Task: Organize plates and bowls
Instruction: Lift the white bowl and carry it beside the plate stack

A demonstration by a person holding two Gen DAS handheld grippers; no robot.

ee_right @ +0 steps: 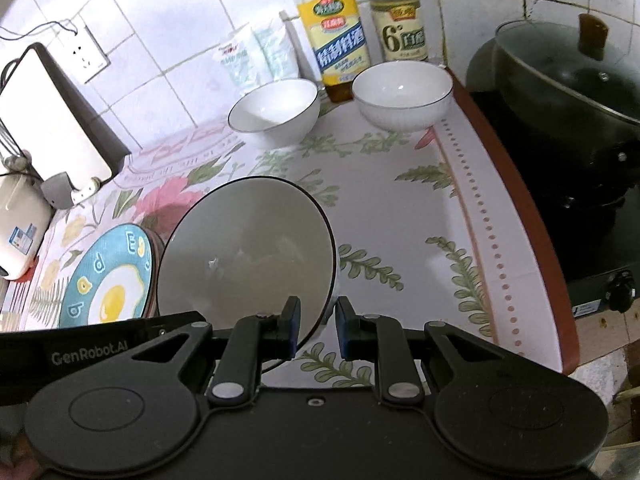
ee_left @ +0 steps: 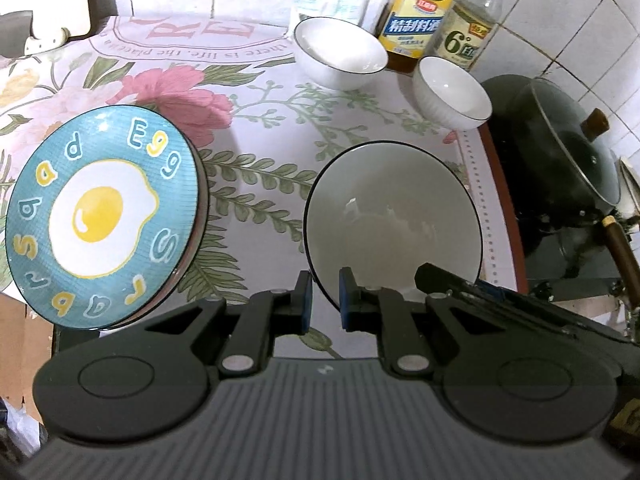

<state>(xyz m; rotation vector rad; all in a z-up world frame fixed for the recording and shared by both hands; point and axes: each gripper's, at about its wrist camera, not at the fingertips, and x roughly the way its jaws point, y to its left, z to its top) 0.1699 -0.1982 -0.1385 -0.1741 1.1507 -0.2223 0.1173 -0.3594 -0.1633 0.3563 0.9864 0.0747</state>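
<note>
floral tablecloth [ee_right: 400,208], both hand-held grippers [ee_left: 325,298] [ee_right: 317,326] narrowly parted astride grey bowl [ee_right: 248,248] rim

On the counter [ee_right: 400,200], a large bowl [ee_right: 248,256] sits near the front edge with a stack of plates [ee_right: 108,280] just beside it to the left. Two small bowls stand well behind them: the left small bowl [ee_right: 276,110] and the right small bowl [ee_right: 404,94], apart from each other. Two bottles [ee_right: 334,36] stand side by side against the tiled wall directly behind the small bowls, with packets [ee_right: 260,56] to their left. A lidded pot [ee_right: 568,92] sits on the stove [ee_right: 592,240] to the right of the counter. An appliance [ee_right: 52,116] leans against the wall at the far left.
</note>
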